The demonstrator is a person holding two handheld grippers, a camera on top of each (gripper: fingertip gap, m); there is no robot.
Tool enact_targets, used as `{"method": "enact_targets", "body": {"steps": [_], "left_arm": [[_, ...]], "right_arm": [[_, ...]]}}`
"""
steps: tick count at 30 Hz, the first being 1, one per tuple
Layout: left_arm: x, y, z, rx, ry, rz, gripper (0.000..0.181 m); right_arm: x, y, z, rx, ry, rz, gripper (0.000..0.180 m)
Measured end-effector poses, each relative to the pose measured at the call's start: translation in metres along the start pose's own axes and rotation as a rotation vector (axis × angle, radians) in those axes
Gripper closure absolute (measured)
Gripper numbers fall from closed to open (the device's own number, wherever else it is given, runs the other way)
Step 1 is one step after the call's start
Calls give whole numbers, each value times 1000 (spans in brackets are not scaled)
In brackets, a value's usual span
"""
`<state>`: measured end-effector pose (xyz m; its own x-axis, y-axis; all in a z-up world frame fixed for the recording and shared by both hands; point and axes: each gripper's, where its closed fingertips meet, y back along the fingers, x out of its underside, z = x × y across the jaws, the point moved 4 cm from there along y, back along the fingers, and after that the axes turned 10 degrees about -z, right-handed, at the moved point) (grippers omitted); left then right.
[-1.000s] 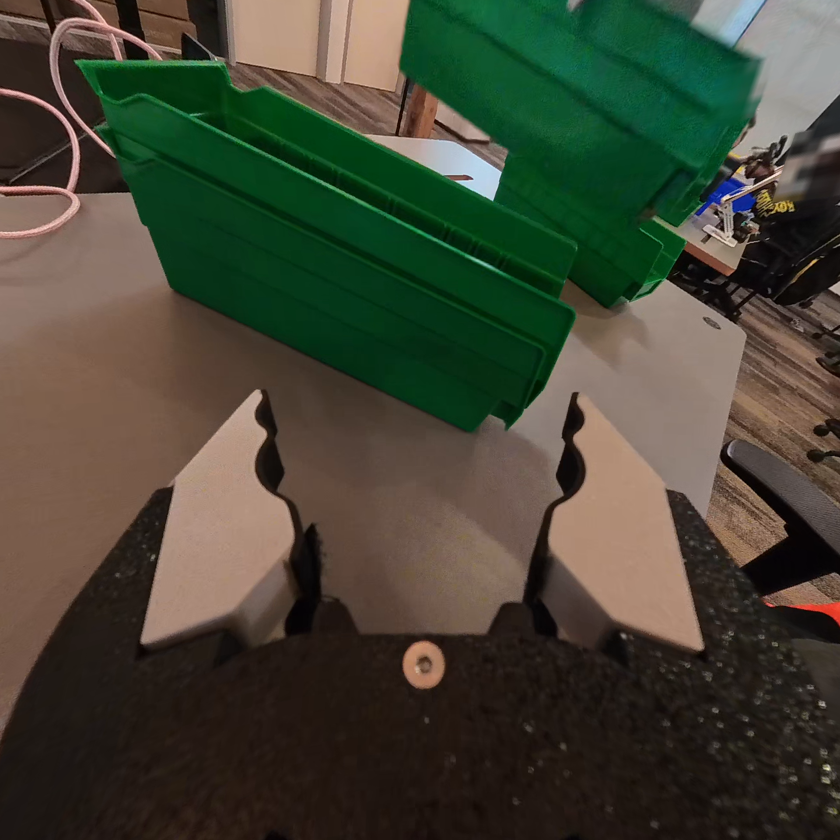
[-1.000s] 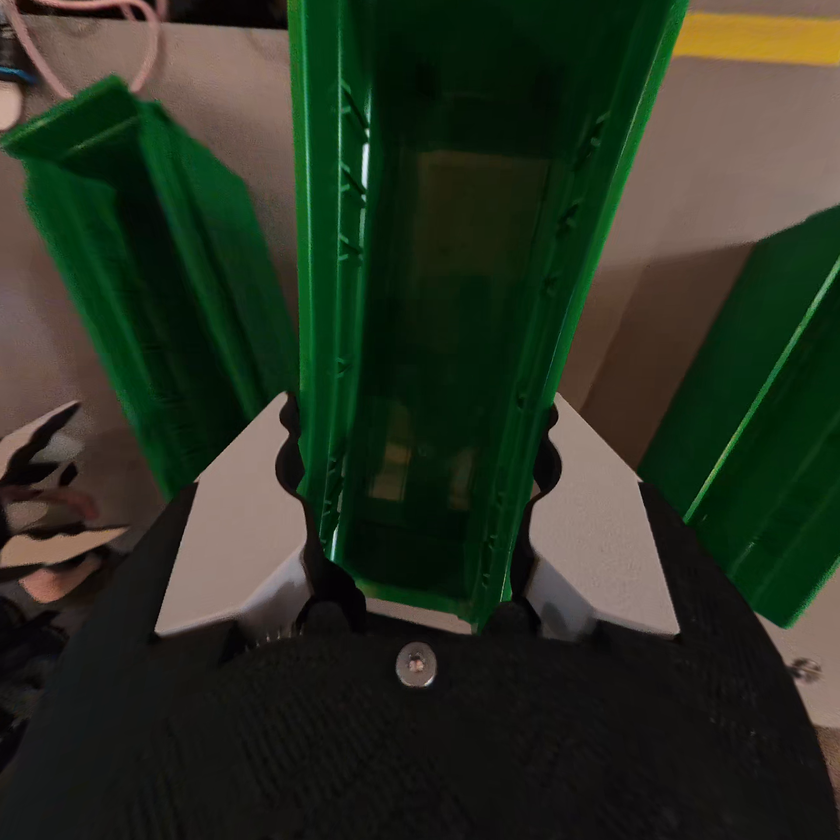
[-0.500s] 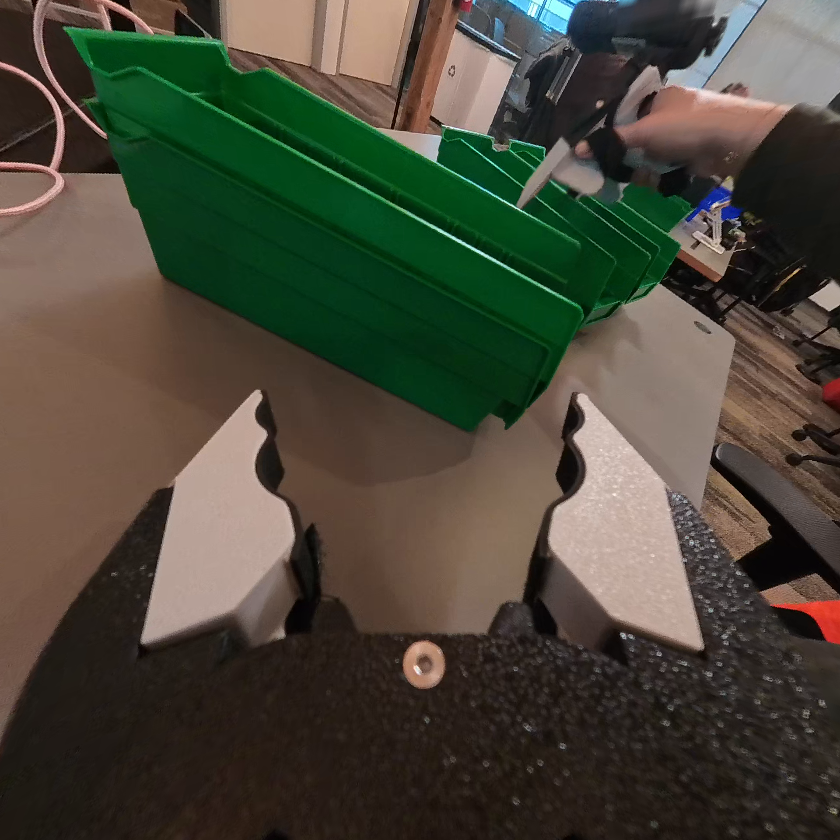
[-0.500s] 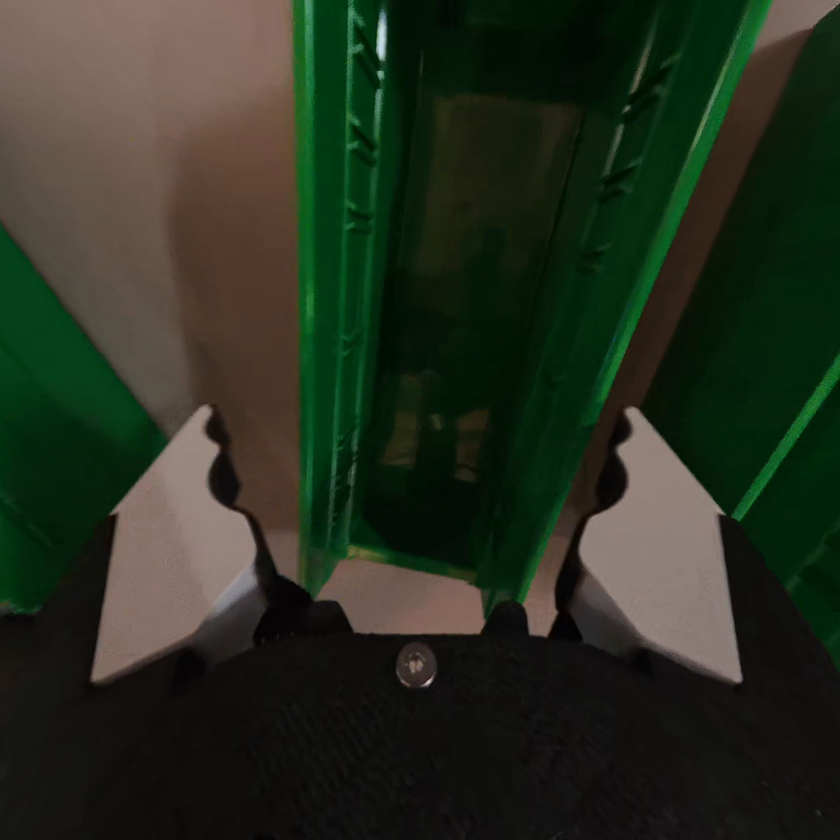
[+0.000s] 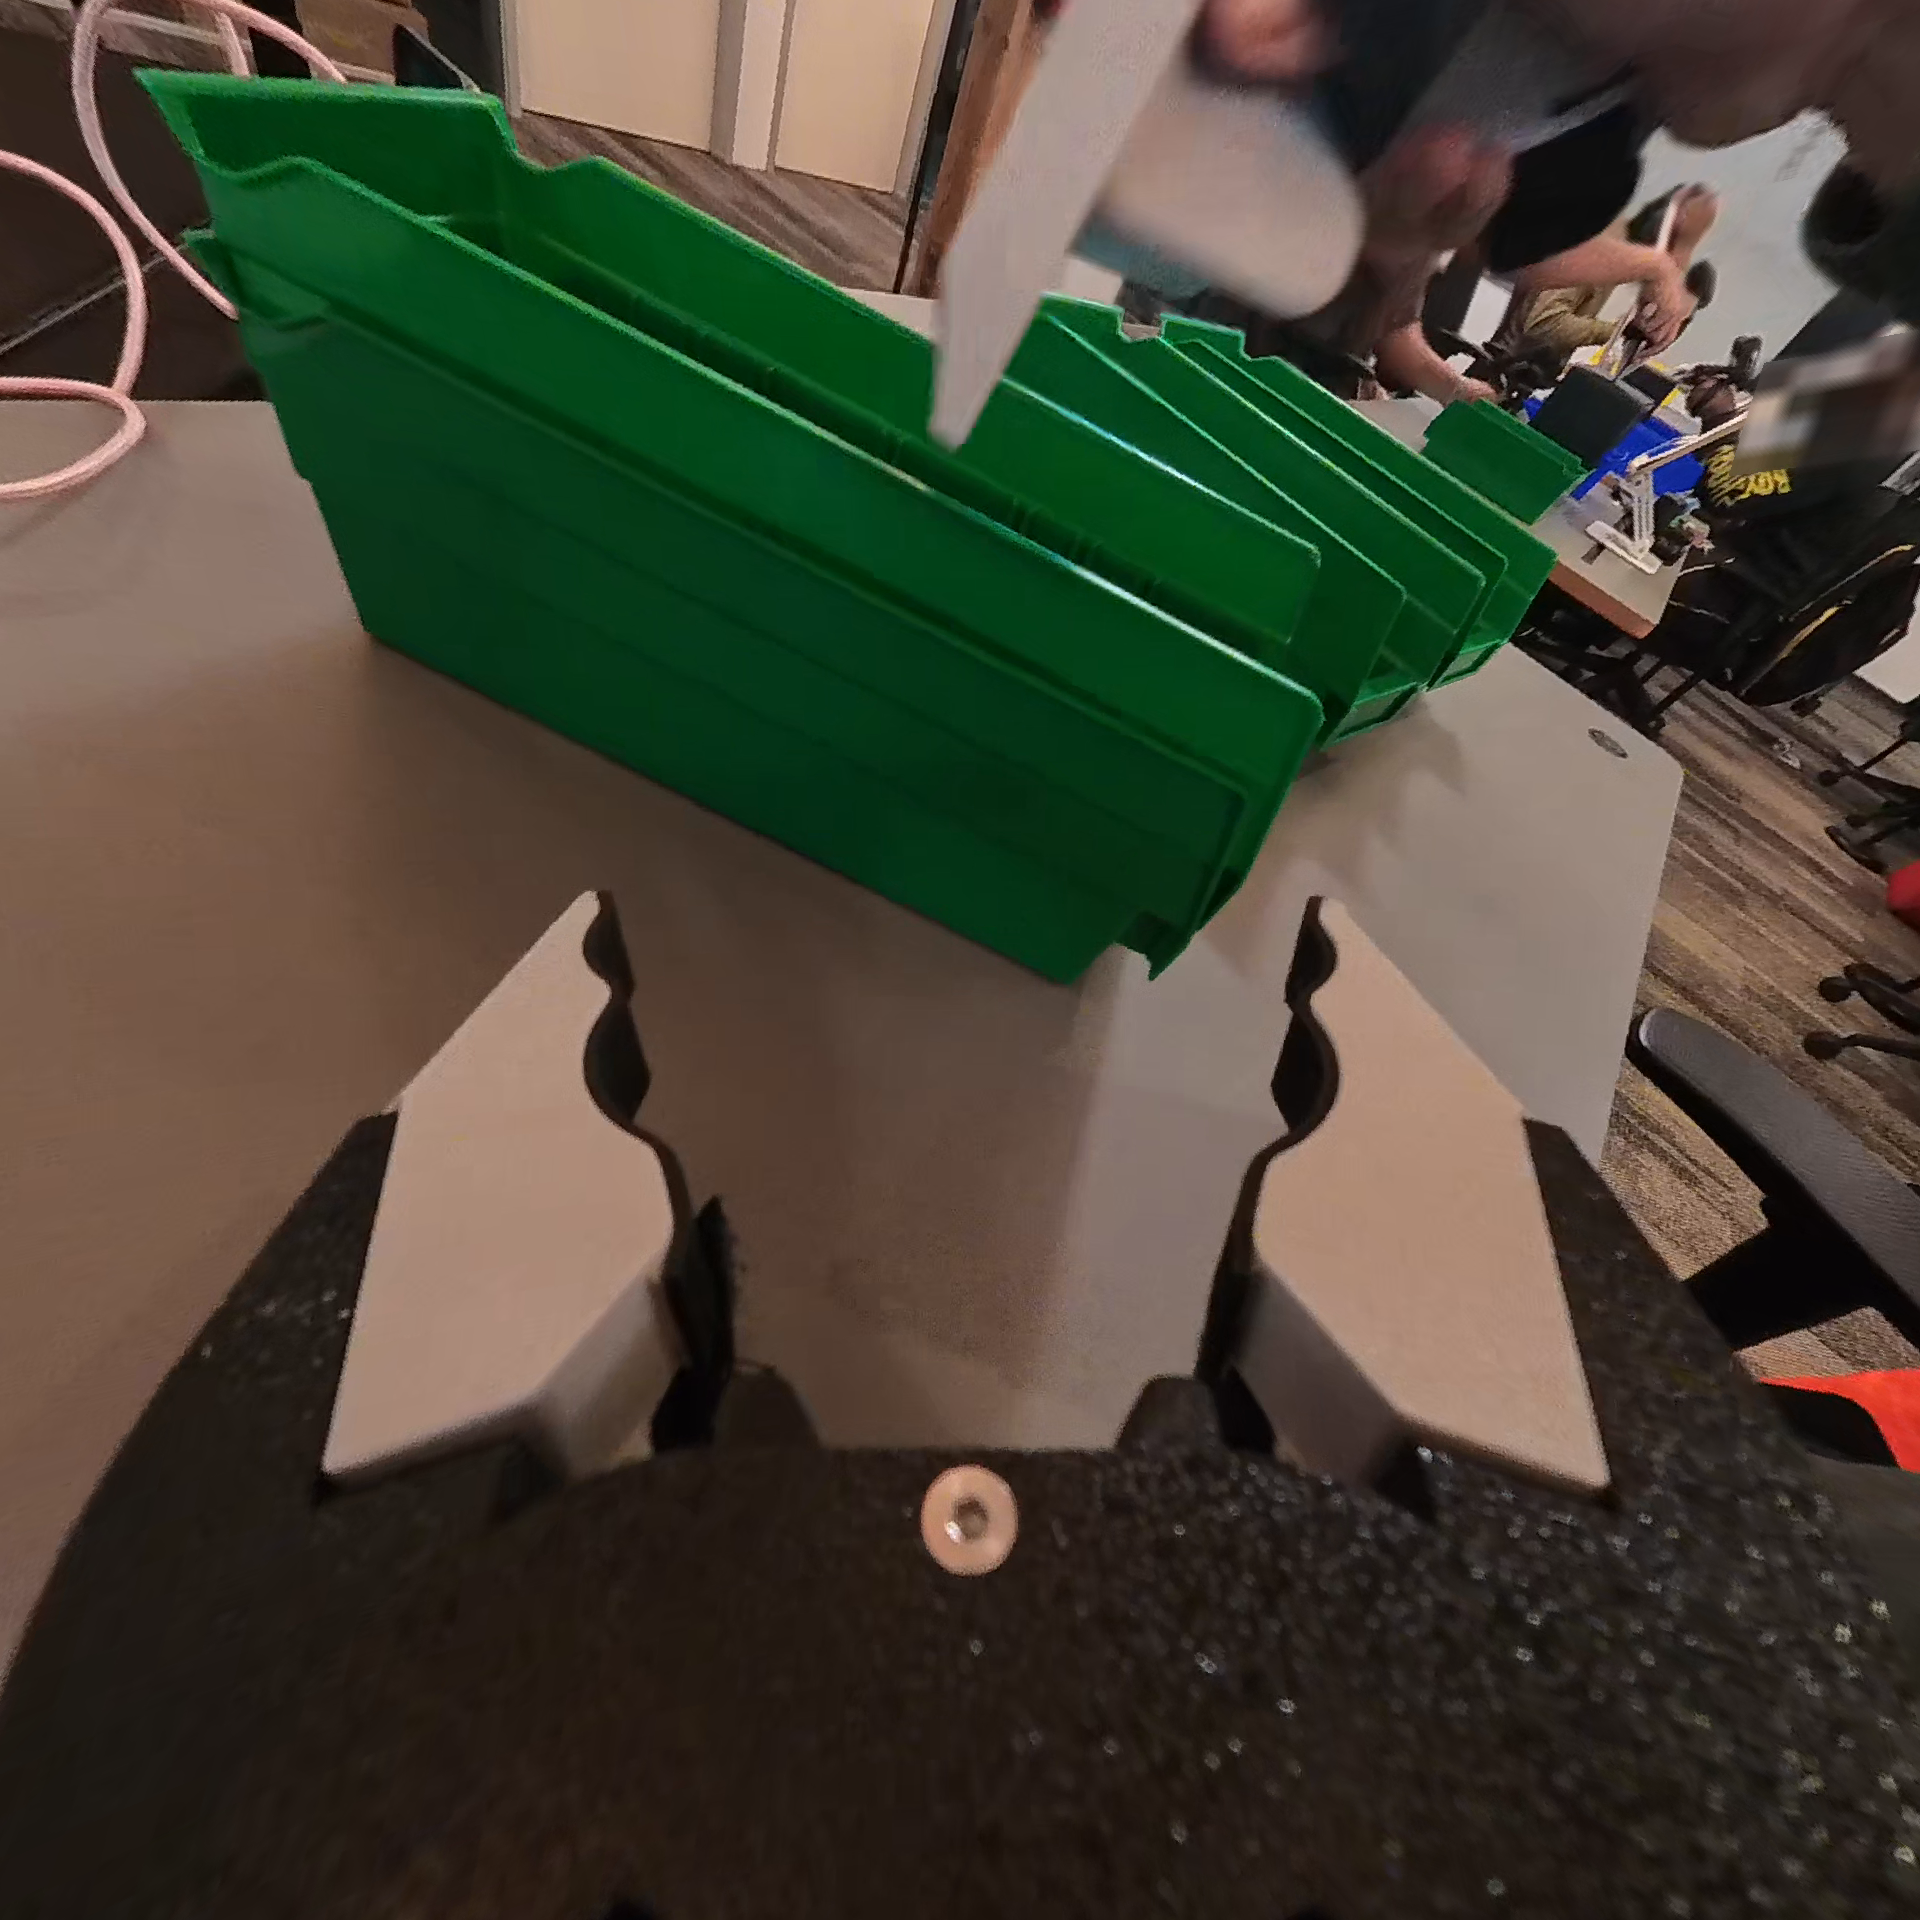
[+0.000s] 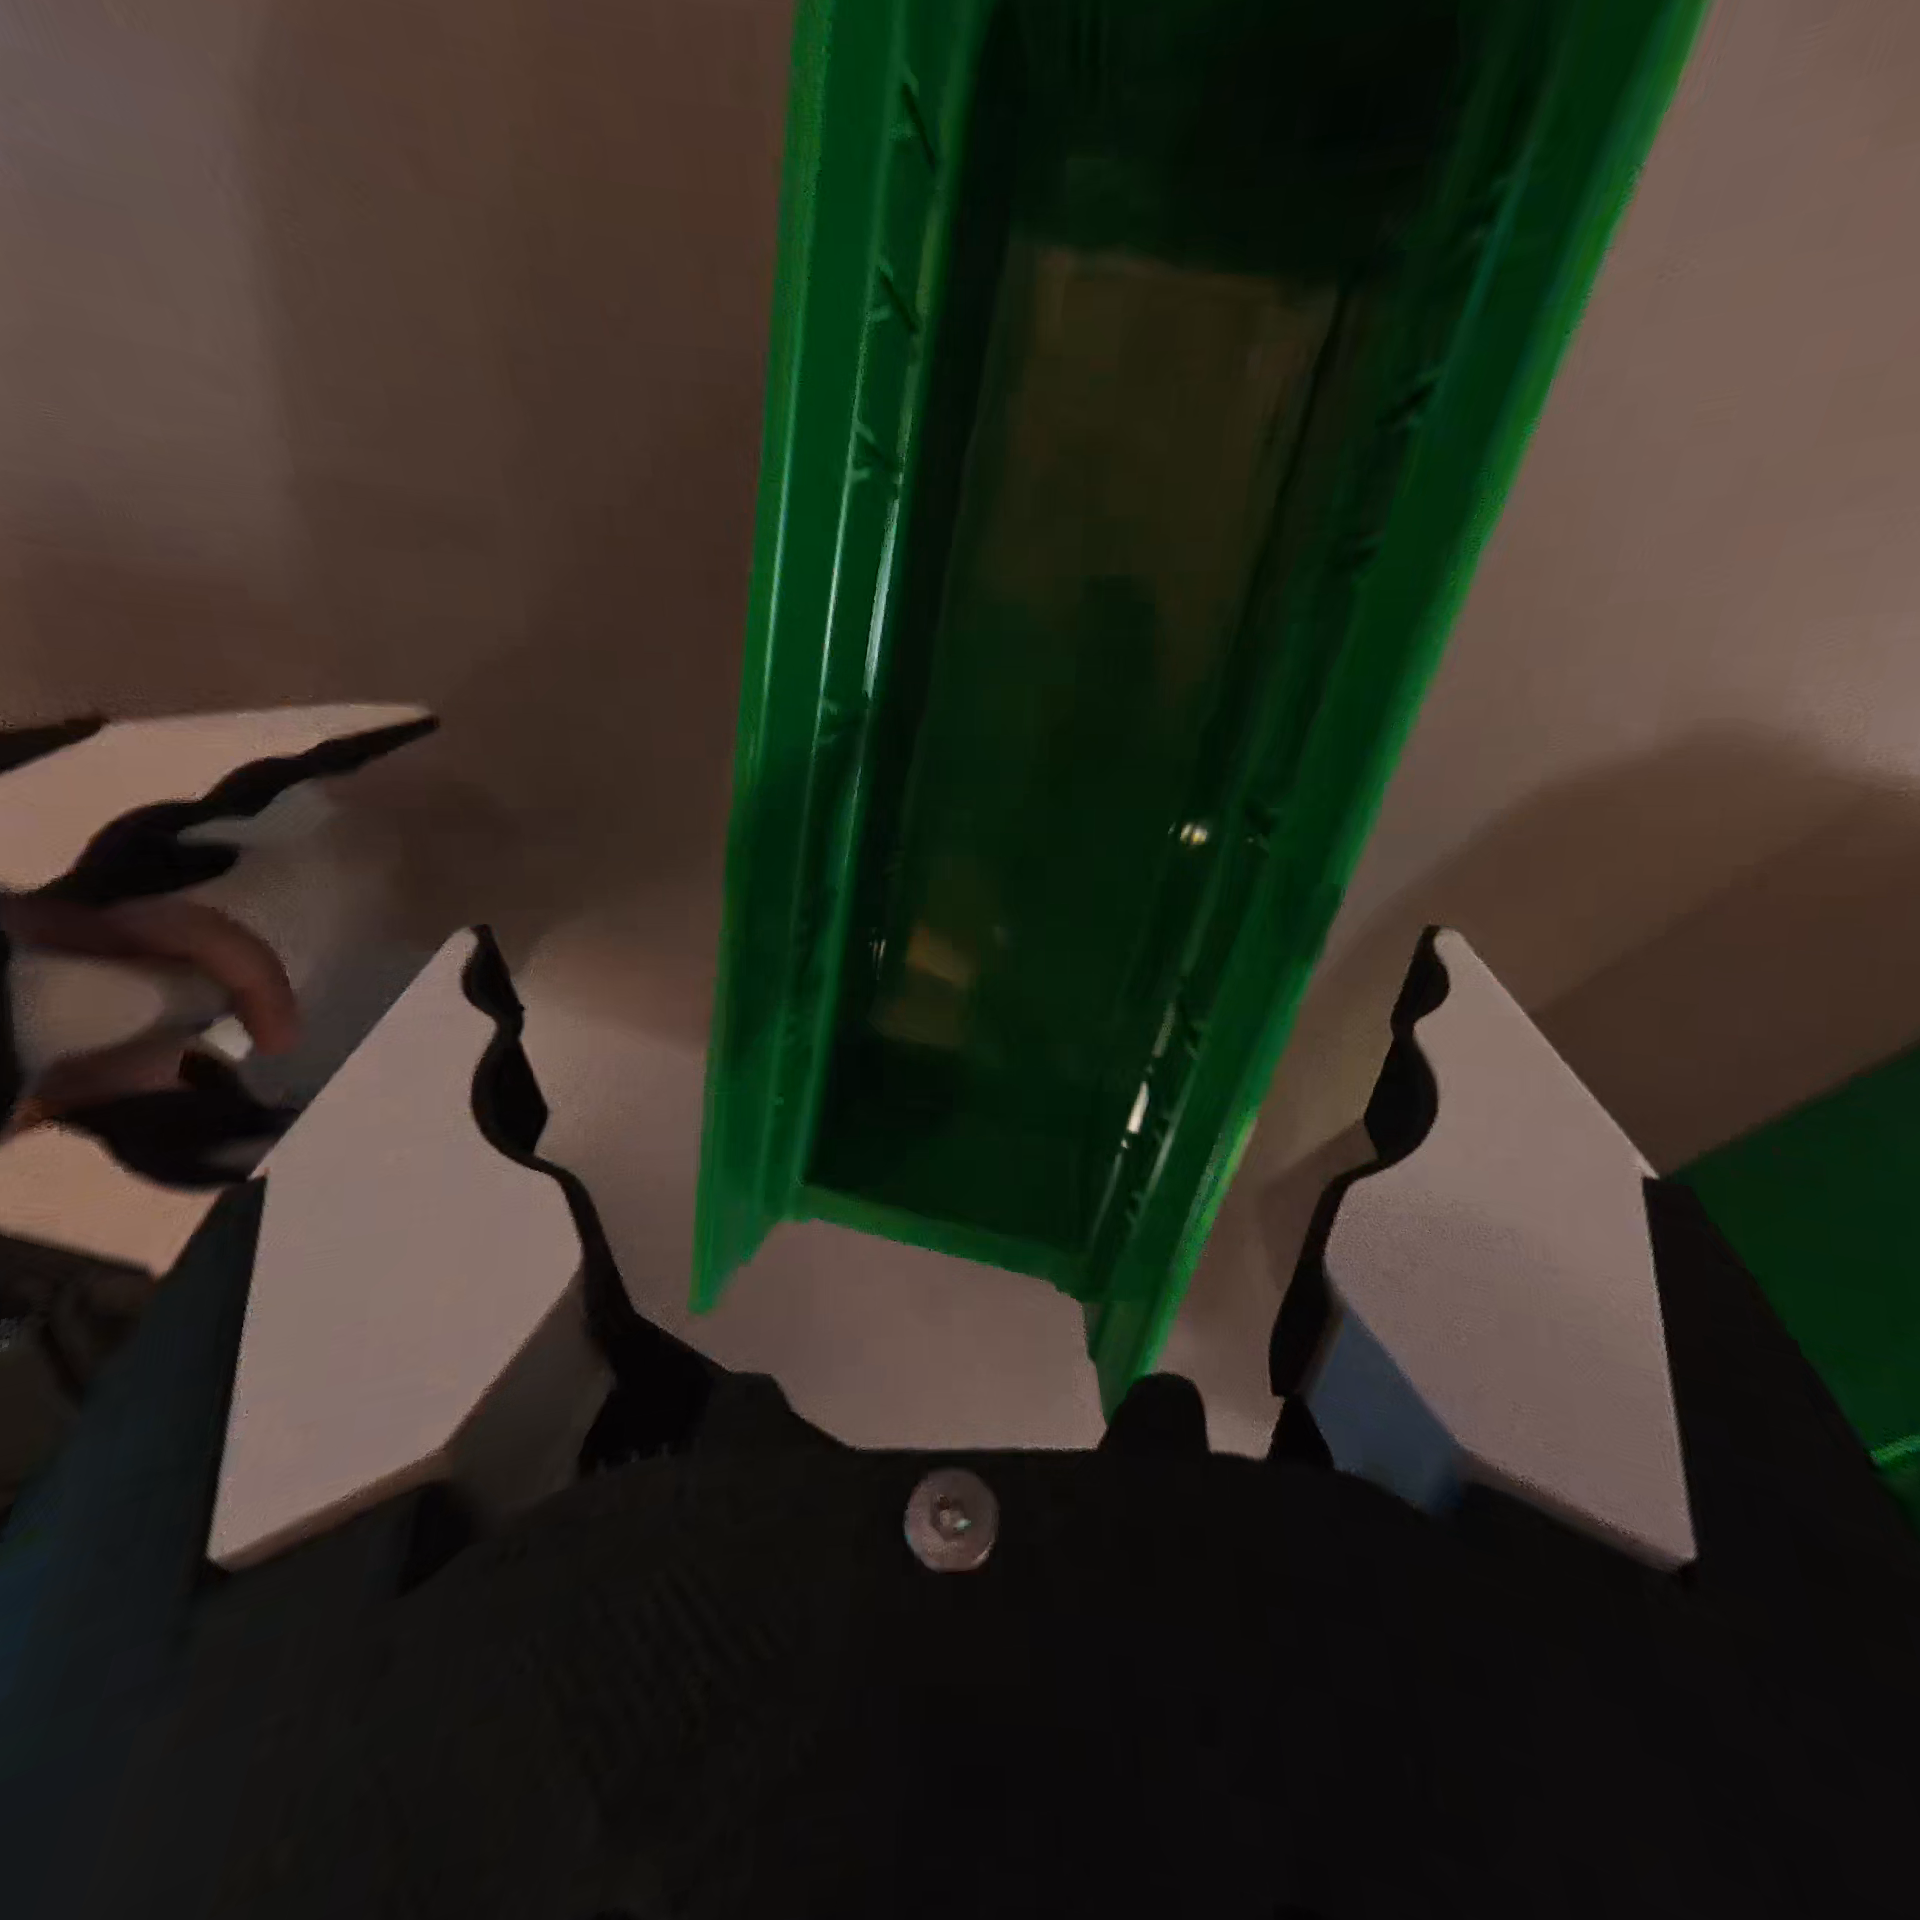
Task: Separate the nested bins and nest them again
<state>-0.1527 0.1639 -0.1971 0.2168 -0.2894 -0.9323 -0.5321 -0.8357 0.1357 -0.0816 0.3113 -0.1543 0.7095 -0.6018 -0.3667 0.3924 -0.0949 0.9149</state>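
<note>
A stack of nested green bins (image 5: 748,665) stands on the grey table (image 5: 208,831), just beyond my left gripper (image 5: 956,935), which is open, empty and low over the table. A second group of green bins (image 5: 1392,520) stands behind the stack. My right gripper (image 6: 956,935) is open wide and hovers above a long green bin (image 6: 1122,644), looking down into it without touching it. One of its fingers (image 5: 997,239) shows blurred above the near stack in the left wrist view. The left gripper (image 6: 208,790) shows at the left edge of the right wrist view.
Another green bin (image 6: 1829,1278) lies at the lower right of the right wrist view. A pink cable (image 5: 94,416) lies at the table's far left. A black office chair (image 5: 1787,1132) stands off the table's right edge. People sit at a desk (image 5: 1621,592) beyond.
My right gripper opened and let go of the green bin it held, setting it among the far bins. It then moved left over the near stack. My left gripper stayed open and almost still.
</note>
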Motion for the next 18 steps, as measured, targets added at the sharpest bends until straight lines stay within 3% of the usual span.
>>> {"method": "enact_targets", "body": {"steps": [4, 6, 8, 11, 18], "left_arm": [[-3, 5, 3, -8, -4, -13, 58], [-5, 9, 6, -15, 2, -23, 59], [-6, 12, 8, -2, 24, -32, 63], [-11, 15, 13, -15, 71, -83, 63], [-26, 30, 15, -1, 134, -183, 58]], "right_arm": [[-4, -22, 2, 79, -57, 123, 24], [-5, -19, -6, 160, -44, 162, 63], [-5, -15, -3, 140, -86, 211, 74], [-2, -13, 8, 102, -154, 288, 79], [-22, 4, 40, 72, -62, 232, 80]]}}
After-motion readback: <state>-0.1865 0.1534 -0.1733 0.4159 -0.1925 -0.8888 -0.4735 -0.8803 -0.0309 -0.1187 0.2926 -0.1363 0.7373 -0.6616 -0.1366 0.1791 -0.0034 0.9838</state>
